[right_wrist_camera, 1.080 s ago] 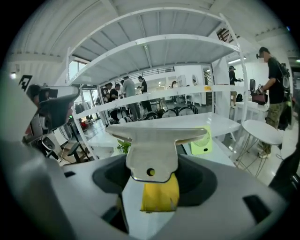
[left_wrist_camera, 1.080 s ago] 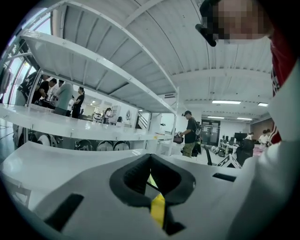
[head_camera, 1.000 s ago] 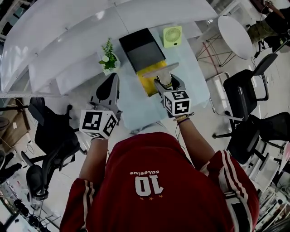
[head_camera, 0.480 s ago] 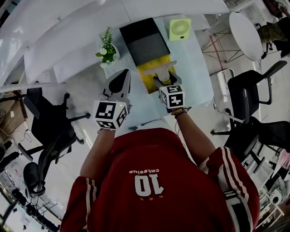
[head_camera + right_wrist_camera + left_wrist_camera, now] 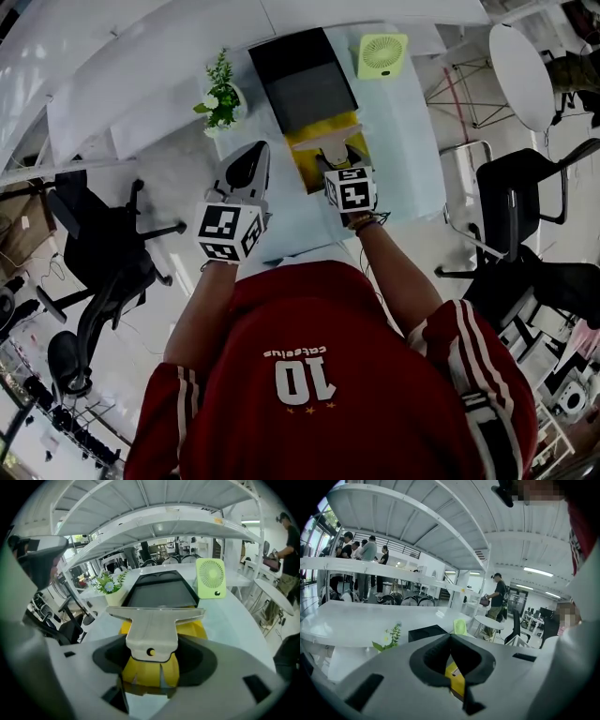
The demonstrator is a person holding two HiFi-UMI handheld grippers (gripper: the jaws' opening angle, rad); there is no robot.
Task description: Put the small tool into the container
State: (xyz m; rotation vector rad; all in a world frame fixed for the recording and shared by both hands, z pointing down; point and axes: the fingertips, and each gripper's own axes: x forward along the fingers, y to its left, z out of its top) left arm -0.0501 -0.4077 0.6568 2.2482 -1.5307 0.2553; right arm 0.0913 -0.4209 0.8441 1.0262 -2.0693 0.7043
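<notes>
our right gripper (image 5: 151, 657) is clamped on the flat beige t-shaped scraper (image 5: 152, 623), so we'd carry it level right over the black rectangular tray (image 5: 159, 595) before opening up.

Pale desk (image 5: 405, 141) beneath a white shelf (image 5: 141, 56). Potted plant (image 5: 218, 94) at the desk's far left corner; green fan (image 5: 382, 54) at its far right, well apart. Black chair (image 5: 103, 258) left; second chair (image 5: 511, 202) right, near a round white table (image 5: 520, 75).
</notes>
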